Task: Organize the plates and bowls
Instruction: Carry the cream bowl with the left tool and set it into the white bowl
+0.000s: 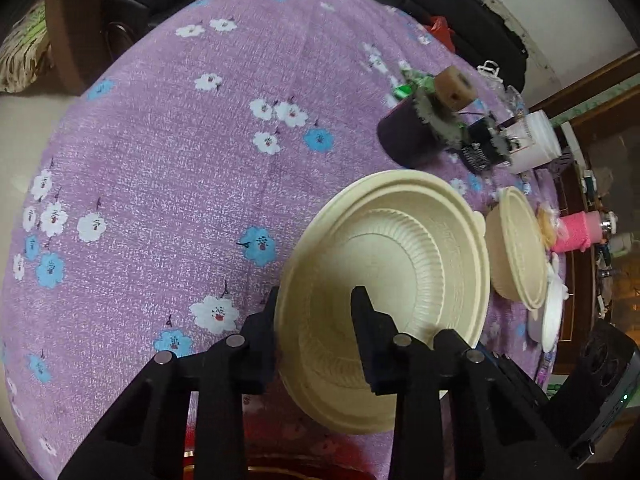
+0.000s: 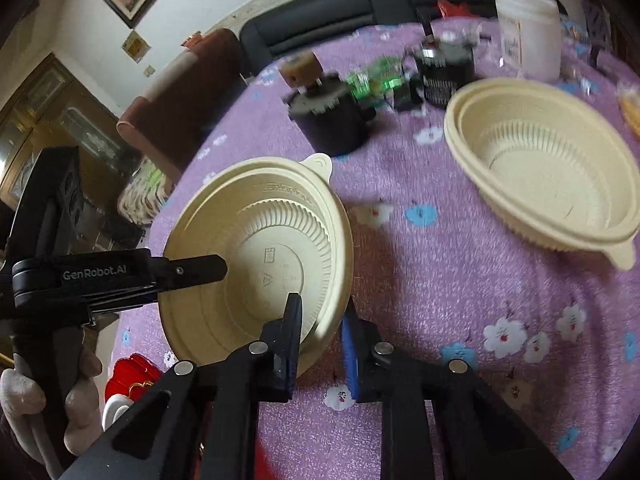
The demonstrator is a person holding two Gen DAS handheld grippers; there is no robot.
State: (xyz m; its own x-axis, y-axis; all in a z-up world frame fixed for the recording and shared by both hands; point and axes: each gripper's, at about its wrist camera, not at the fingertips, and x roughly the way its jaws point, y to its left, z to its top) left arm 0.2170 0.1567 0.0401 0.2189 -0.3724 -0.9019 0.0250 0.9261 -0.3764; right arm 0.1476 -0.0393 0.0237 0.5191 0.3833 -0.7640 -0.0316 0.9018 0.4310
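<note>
Left gripper (image 1: 316,336): I have its fingers clenched on the rim of the cream ribbed bowl (image 1: 384,280), one finger outside the wall, the other inside the cavity.

Right gripper (image 2: 320,344): its fingers straddle the near edge of the same bowl, seen here at (image 2: 260,264); one lies over the rim, the blue-padded one just beyond it. I cannot tell whether they pinch or merely bracket.

Held bowl: tilted steeply, cavity facing both cameras, tab handle (image 2: 320,164) pointing away; it appears lifted off the desk (image 1: 160,160), though contact at its lower edge is hidden.

Second bowl (image 2: 548,180): same cream ribbed type, resting upright on the purple floral cloth, well apart to the right of the held bowl and farther off.

Deciding relation: the second bowl lies to the right and ahead of my fingers, nearer the right gripper; I judge nesting calls for levelling the held bowl before carrying it across.

Far clutter: dark cylindrical gadget (image 2: 332,116), white jar (image 2: 528,36).
</note>
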